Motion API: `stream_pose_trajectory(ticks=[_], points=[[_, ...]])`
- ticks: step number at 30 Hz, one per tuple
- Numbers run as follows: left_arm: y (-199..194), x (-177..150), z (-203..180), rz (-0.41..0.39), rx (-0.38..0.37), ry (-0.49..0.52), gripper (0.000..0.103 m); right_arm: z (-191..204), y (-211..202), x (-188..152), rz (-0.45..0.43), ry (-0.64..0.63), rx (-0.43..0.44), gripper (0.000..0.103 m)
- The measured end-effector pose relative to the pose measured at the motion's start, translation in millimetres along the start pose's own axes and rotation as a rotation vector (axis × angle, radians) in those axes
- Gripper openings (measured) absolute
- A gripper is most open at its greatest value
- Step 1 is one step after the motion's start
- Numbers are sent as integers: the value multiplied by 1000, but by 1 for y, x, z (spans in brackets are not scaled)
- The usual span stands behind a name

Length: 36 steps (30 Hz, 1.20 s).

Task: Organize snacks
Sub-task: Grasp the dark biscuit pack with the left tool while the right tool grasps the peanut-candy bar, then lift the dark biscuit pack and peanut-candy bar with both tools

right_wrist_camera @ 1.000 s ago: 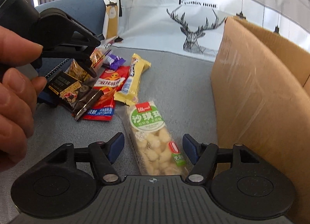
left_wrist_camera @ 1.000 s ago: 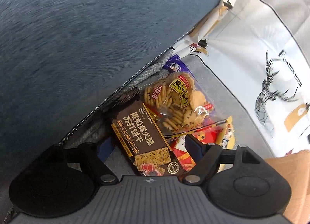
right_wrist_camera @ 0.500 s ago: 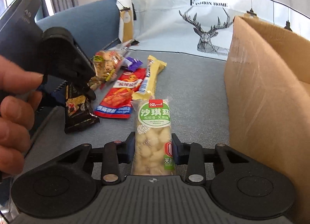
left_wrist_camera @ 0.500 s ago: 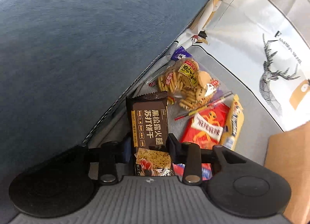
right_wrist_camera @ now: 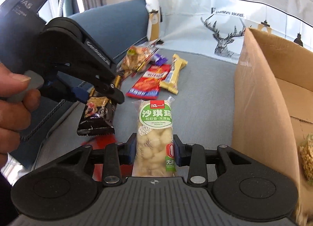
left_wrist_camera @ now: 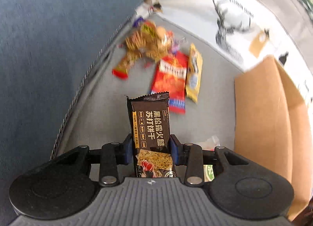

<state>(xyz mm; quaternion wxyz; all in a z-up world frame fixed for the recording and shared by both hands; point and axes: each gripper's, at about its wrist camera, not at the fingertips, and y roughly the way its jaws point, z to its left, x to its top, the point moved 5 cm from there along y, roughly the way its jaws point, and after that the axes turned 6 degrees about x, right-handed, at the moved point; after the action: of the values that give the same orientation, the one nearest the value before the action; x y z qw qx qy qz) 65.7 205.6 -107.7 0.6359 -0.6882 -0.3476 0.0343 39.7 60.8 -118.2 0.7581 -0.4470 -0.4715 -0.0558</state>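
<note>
My left gripper (left_wrist_camera: 150, 151) is shut on a dark brown cracker packet (left_wrist_camera: 150, 126) and holds it above the grey sofa seat; both also show in the right wrist view, the gripper (right_wrist_camera: 101, 94) and the hanging packet (right_wrist_camera: 96, 117). My right gripper (right_wrist_camera: 154, 151) is shut on a clear sachima packet with a green label (right_wrist_camera: 155, 138), lifted off the seat. A cardboard box (right_wrist_camera: 260, 97) stands to the right, also in the left wrist view (left_wrist_camera: 260, 116).
On the seat (right_wrist_camera: 205, 93) lie a red packet (right_wrist_camera: 147, 83), a yellow bar (right_wrist_camera: 173, 75), a clear biscuit bag (right_wrist_camera: 135, 59) and a purple wrapper (right_wrist_camera: 160, 58). A blue armrest (left_wrist_camera: 49, 40) is on the left, a deer-print cushion (right_wrist_camera: 221, 30) behind. A snack bag (right_wrist_camera: 306, 159) is inside the box.
Both grippers closed on their packets and lifted them. The left gripper pulled back from the snack pile and turned toward the box. The right gripper rose with the sachima.
</note>
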Motion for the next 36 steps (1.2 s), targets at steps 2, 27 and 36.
stream_pose_trajectory(ticks=[2,27,36], points=[[4,-6,0,28,16,18,42,1,-2,-5,23,-4,4,38],[21,-16,4,84,109,62,60,2,11,-21,120,14,56,46],[20,-15,1,54,132,100,43,4,8,-20,94,-14,48,38]])
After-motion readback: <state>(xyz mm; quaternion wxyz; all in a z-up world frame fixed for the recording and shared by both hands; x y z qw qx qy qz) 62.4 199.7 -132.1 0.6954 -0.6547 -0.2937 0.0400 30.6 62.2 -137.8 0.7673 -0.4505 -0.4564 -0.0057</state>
